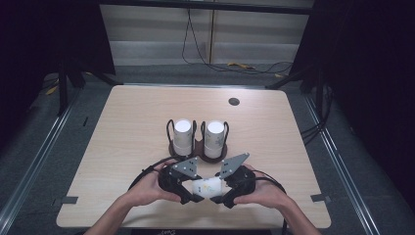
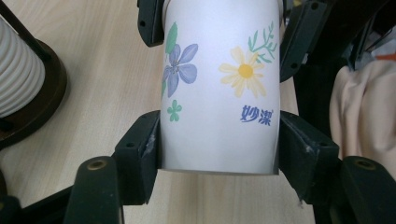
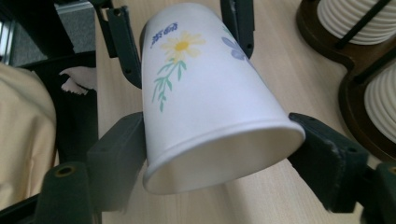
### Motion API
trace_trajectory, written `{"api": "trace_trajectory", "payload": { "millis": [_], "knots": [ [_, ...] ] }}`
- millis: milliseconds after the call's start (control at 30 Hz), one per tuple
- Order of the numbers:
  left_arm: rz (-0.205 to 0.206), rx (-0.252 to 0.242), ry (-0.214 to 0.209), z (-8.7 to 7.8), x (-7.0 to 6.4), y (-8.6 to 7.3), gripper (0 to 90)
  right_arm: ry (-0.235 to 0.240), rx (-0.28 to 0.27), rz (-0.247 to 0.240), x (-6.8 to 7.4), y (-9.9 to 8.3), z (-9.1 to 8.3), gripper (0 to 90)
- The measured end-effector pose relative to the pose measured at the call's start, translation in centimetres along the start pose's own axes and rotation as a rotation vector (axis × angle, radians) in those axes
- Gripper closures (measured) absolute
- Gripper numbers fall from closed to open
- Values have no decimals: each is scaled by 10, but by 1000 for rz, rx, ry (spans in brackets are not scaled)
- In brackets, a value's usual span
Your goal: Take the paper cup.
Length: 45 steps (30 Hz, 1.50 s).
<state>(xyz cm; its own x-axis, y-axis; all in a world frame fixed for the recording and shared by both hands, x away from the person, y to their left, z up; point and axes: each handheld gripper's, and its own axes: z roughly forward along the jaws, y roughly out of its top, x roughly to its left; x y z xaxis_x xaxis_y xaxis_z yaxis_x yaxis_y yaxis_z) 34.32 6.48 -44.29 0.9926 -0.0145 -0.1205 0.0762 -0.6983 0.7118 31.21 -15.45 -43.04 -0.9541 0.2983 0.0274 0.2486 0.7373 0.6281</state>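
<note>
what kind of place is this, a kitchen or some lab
Probably a lab-style recording setup, not a kitchen: a lone wooden table on metal floor rails, dark curtains around it, loose cables behind.

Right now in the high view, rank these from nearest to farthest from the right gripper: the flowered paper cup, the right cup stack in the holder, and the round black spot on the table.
1. Flowered paper cup, held by the right gripper.
2. Right cup stack, just behind, mid-table.
3. Round black spot, far side.

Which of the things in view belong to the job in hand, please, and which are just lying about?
In the job:
- paper cup
- left gripper
- right gripper

Lying about:
- holder with two cup stacks
- round black cap in the table
- cables on the floor
</note>
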Motion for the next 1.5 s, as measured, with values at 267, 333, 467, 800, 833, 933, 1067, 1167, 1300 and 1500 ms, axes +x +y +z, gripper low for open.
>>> {"api": "trace_trajectory", "payload": {
  "millis": [267, 333, 467, 800, 833, 933, 1067, 1167, 1300, 1500],
  "knots": [
    [-64, -77, -20, -10, 0, -1, 356, -6, -115, 81, -3, -12, -8, 138],
    [-66, -97, -19, -11, 0, -1, 355, -6, -145, 97, -3, -14, -11, 137],
    [-73, -140, -26, -14, 2, -5, 356, -7, -188, 121, -4, -16, -16, 137],
    [-127, -281, -38, -19, 5, -10, 356, -7, -340, 196, -4, -21, -21, 140],
    [-127, -281, -38, -19, 5, -10, 356, -8, -350, 204, -5, -21, -22, 141],
    [-132, -299, -28, -18, 5, -10, 355, -9, -394, 225, -7, -22, -24, 145],
    [-131, -308, -29, -16, 4, -10, 355, 2, -429, 246, -8, -23, -27, 148],
    [-134, -320, -29, -15, 3, -10, 355, 18, -458, 264, -9, -24, -29, 148],
    [-140, -344, -26, -15, 3, -10, 355, 36, -506, 288, -11, -24, -30, 145],
    [-134, -359, -15, -14, 1, -9, 355, 57, -536, 287, -10, -23, -30, 140]
  ]
}}
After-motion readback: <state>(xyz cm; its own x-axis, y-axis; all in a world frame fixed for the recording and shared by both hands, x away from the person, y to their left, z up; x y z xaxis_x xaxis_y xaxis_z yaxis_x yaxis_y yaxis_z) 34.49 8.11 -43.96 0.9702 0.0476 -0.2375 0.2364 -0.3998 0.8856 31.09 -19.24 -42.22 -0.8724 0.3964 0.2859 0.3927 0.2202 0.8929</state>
